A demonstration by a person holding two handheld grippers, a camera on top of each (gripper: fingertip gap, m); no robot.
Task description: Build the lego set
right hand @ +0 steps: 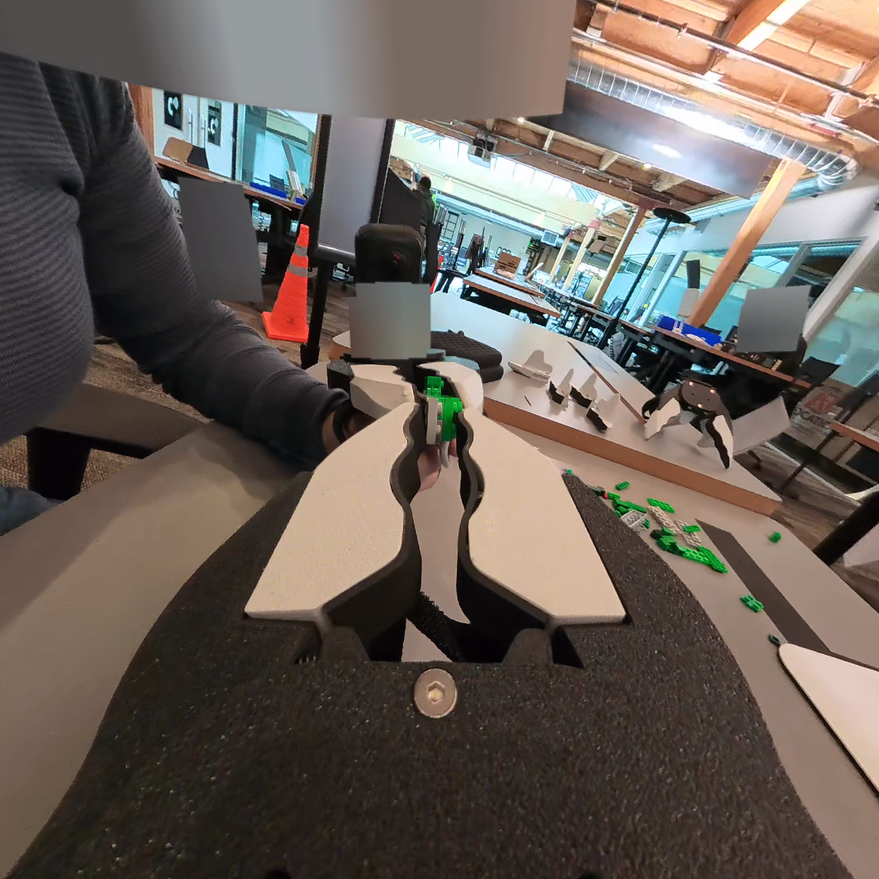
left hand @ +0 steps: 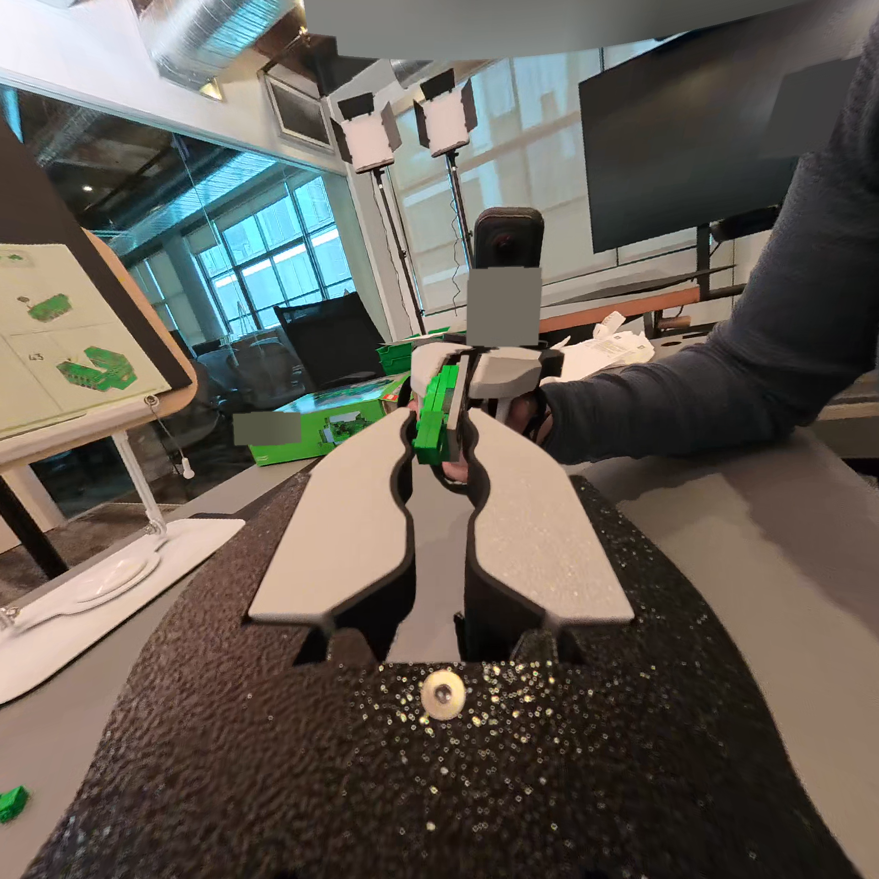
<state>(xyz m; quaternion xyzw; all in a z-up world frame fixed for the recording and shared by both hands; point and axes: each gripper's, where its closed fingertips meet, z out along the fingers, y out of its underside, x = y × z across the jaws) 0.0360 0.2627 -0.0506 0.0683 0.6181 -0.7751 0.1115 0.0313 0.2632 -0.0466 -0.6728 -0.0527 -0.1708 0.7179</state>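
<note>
A green lego assembly (left hand: 430, 433) with a grey plate on one side is held in the air above the grey table (left hand: 713, 523). My left gripper (left hand: 440, 423) is shut on its near end. My right gripper (left hand: 459, 366) faces it from the far side and is shut on the other end. In the right wrist view, the right gripper (right hand: 436, 418) grips the assembly (right hand: 444, 414), and the left gripper (right hand: 423, 376) clamps it from beyond. A person's sleeved arm (left hand: 713, 390) holds the right gripper.
An open instruction booklet (left hand: 62, 342) stands on a white stand (left hand: 119, 571) at the left. A green box (left hand: 328, 428) lies behind. One loose green brick (left hand: 13, 804) sits near left. Several loose green and grey pieces (right hand: 666, 528) lie at the right. Spare gripper fingers (right hand: 575, 395) rest on a raised board. The grippers are tip to tip, or close to it. The loose green brick (left hand: 13, 804) is about equally far from each gripper, around 30 cm.
</note>
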